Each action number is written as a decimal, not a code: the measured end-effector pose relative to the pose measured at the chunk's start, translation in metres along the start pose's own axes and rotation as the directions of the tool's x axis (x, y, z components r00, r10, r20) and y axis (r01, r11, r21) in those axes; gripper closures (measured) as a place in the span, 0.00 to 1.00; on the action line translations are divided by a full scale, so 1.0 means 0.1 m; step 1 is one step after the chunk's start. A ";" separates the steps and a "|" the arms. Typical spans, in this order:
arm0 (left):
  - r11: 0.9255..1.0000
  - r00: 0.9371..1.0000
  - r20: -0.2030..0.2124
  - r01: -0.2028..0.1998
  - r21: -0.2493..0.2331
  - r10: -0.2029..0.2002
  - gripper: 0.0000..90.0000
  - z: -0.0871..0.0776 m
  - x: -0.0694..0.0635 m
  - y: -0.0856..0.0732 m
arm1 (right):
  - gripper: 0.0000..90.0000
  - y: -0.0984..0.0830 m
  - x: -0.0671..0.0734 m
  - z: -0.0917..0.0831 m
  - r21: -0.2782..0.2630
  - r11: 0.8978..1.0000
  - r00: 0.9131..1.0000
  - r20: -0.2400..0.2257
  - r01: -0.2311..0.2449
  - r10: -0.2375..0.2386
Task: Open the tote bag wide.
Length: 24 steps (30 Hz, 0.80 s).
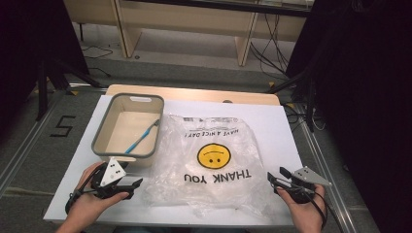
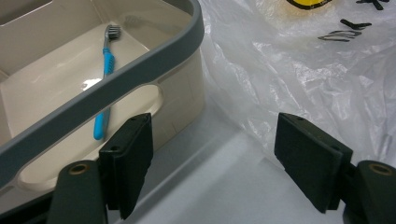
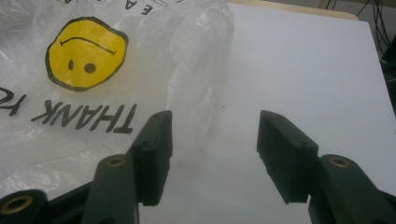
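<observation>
A crumpled clear plastic bag (image 1: 211, 160) printed with a yellow smiley lies at centre frame on the white table (image 1: 286, 131). The left gripper (image 1: 127, 185), lower left beside a beige, grey-rimmed tub (image 1: 104, 127), and the right gripper (image 1: 273, 179), lower right, both gape empty

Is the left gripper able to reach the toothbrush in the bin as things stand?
Probably yes: the left gripper is open beside the bin, whose top is open, and nothing covers the toothbrush.
</observation>
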<state>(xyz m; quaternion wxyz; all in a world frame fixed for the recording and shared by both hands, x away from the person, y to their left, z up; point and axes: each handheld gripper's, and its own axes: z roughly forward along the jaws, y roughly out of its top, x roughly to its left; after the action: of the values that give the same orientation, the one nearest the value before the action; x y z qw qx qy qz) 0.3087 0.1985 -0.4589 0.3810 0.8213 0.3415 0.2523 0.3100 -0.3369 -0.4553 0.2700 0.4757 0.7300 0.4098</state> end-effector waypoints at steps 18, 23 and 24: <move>0.999 0.999 0.046 0.008 -0.037 -0.007 0.31 -0.06 -0.10 0.11 | 0.55 0.27 0.29 -0.02 -0.066 0.994 0.992 -0.081 0.090 -0.096; 0.999 0.998 0.058 0.006 -0.054 -0.003 0.33 -0.09 -0.14 0.17 | 0.58 0.35 0.52 0.08 -0.055 0.988 0.972 -0.175 0.148 -0.155; 0.998 0.998 0.059 0.003 -0.057 0.000 0.34 -0.10 -0.15 0.18 | 0.59 0.36 0.56 0.10 -0.051 0.986 0.967 -0.190 0.161 -0.168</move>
<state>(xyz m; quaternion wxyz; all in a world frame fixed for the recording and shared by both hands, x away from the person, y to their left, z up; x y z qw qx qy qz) 0.2990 0.1828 -0.4413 0.4143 0.8170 0.3234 0.2374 0.3121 -0.2745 -0.4295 0.2392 0.3664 0.7825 0.4430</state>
